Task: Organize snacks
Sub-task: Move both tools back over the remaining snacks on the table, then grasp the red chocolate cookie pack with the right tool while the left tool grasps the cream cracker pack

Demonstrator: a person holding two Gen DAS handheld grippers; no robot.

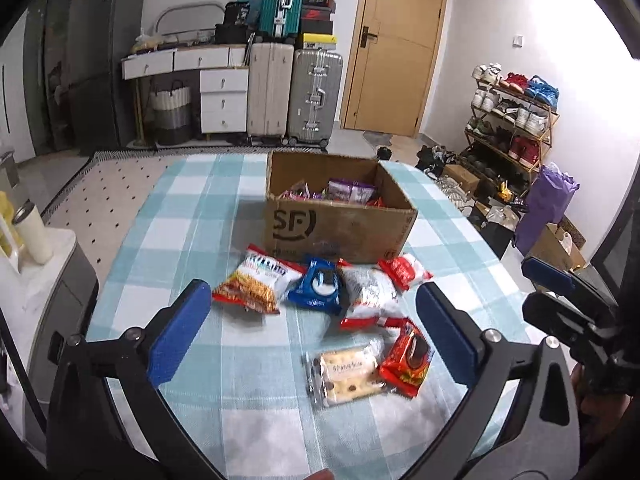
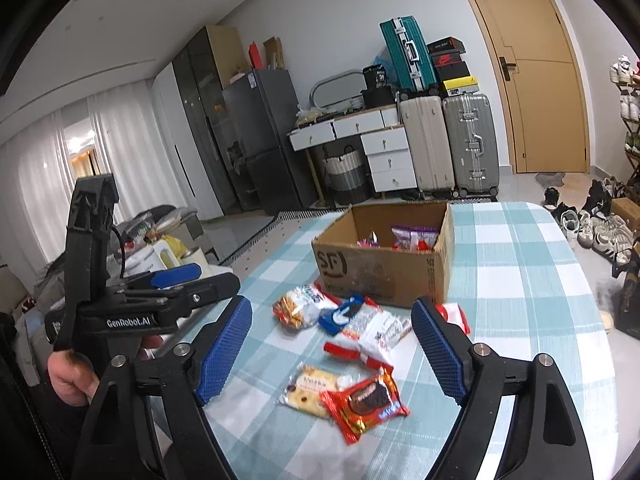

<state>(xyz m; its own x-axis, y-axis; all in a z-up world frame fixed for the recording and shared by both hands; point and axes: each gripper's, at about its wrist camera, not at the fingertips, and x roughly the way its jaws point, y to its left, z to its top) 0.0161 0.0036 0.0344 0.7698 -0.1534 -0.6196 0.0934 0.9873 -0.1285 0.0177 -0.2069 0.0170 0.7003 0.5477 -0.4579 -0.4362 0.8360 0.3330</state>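
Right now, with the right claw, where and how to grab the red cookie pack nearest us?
Judgement call: come from above on the red cookie pack and pinch across its narrow width near the free crimped end closest to you. It lies flat on the tablecloth, partly overlapping the pale biscuit pack, so avoid that side. The right claw is open.

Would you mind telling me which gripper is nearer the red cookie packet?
Right, seemingly. The right gripper hovers open just above the red cookie packet; the left gripper hangs open farther to its left.
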